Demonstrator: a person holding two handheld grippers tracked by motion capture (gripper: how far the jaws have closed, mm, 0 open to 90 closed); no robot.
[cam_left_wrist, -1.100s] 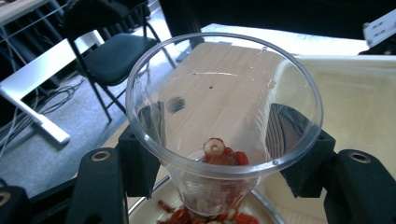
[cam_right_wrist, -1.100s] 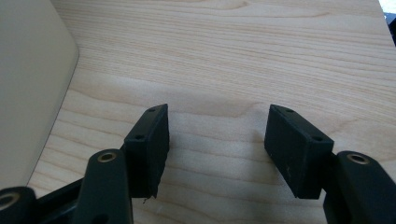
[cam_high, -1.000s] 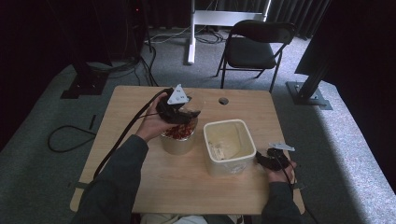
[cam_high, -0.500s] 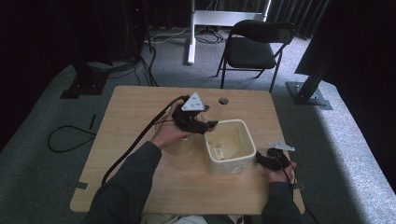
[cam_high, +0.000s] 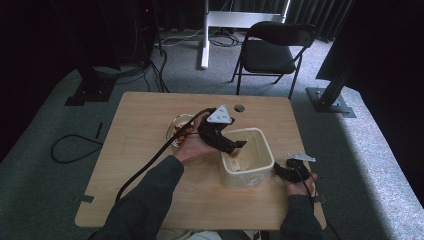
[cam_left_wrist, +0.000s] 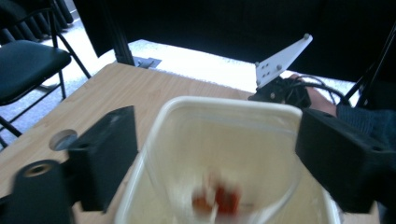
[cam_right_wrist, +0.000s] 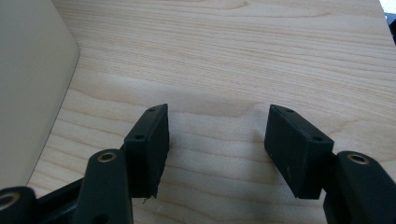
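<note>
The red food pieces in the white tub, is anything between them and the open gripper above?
Nothing visible: the left hand-held gripper hangs open straight over the red food pieces, which lie blurred on the floor of the white square plastic tub.

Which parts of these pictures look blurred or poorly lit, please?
Left gripper view: the red pieces low in the white tub are smeared, while the far floor is washed out bright. Right gripper view: sharp wood grain on the table. High view: even light on the table, dark surroundings.
</note>
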